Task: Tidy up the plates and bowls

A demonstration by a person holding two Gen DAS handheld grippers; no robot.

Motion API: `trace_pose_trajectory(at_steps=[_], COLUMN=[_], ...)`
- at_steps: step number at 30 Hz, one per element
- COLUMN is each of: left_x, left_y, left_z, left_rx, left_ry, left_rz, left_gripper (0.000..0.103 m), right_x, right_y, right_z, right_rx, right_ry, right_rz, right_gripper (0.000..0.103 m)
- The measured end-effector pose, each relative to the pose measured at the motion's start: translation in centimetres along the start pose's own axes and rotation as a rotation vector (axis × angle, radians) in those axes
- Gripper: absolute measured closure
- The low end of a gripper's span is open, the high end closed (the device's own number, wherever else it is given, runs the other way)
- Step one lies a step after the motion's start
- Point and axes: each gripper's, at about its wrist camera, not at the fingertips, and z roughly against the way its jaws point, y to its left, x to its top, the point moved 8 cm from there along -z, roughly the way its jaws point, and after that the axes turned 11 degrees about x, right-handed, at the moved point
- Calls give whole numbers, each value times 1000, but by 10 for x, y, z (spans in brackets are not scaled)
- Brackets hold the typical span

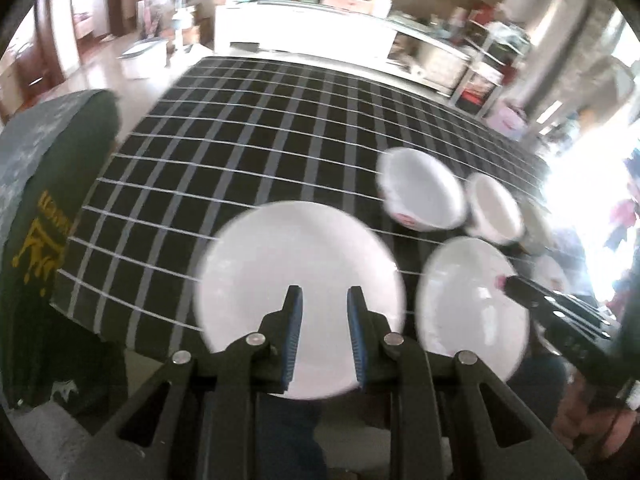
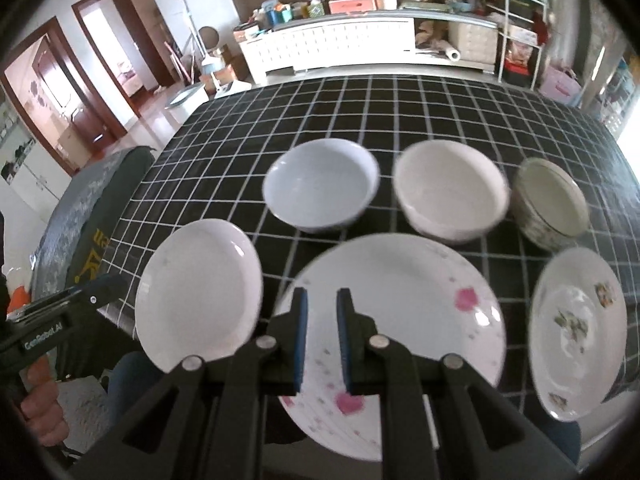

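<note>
On the black checked tablecloth (image 2: 440, 112) lie a plain white plate (image 2: 196, 296), a pink-flowered plate (image 2: 400, 276) and a smaller decal plate (image 2: 576, 332). Behind them stand three bowls: pale blue-white (image 2: 320, 184), white (image 2: 448, 188) and greenish (image 2: 552, 200). My right gripper (image 2: 322, 292) hovers over the pink-flowered plate. Its pads are drawn close with only a narrow slit and nothing between them. My left gripper (image 1: 324, 290) hangs above the plain white plate (image 1: 300, 248), equally narrow and empty. In the left wrist view the right gripper (image 1: 510, 280) shows over the pink-flowered plate (image 1: 468, 312).
A chair back in a dark green cover (image 1: 52, 200) stands at the table's left corner. All three plates reach past the near table edge. A hand (image 2: 40, 400) holds the left gripper (image 2: 108, 284) at lower left. A cluttered white cabinet (image 2: 332, 44) stands beyond the far edge.
</note>
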Motion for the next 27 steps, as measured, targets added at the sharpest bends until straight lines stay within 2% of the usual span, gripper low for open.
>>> trace_pose_trajectory(at_steps=[8, 12, 18, 27], left_x=[-18, -27, -32, -32], left_y=[-68, -87, -98, -108], left_z=[-4, -15, -42, -73], left_rx=[-90, -79, -76, -60], left_ry=[25, 46, 103, 148], left_rz=[-100, -140, -156, -183], left_gripper=[83, 83, 83, 83], right_x=[-20, -29, -41, -40], right_y=[-40, -61, -91, -115], right_z=[25, 33, 37, 24], right_rx=[-34, -58, -66, -88], right_ry=[-24, -27, -19, 0], right_rz=[-45, -72, -113, -151], right_gripper=[85, 85, 85, 85])
